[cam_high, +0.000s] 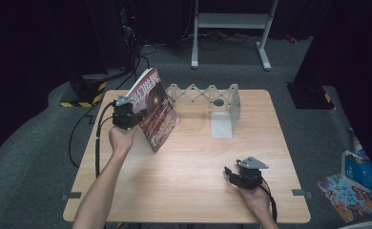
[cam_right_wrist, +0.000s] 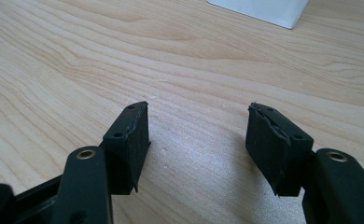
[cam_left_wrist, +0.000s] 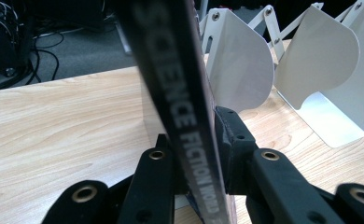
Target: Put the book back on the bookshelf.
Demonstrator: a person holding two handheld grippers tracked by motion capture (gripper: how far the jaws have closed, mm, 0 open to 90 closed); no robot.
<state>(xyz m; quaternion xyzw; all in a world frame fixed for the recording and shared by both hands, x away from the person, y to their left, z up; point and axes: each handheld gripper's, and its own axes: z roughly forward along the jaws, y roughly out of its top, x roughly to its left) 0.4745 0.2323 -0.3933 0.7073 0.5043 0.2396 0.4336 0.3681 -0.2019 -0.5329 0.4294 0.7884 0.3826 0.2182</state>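
From the high view, the left gripper (cam_high: 127,114) holds a magazine (cam_high: 153,109) tilted above the table (cam_high: 184,181), just left of the folding rack (cam_high: 208,95). In the left gripper view, its jaws clamp the spine, so slotting it between dividers probably comes next. In the right gripper view, the right gripper (cam_right_wrist: 196,140) rests empty, jaws apart.

My light wooden table (cam_high: 189,181) carries a white accordion-style book rack (cam_high: 222,102) standing near its far edge, while my right gripper (cam_high: 232,172) rests low over the near right part, jaws spread apart above bare wood.
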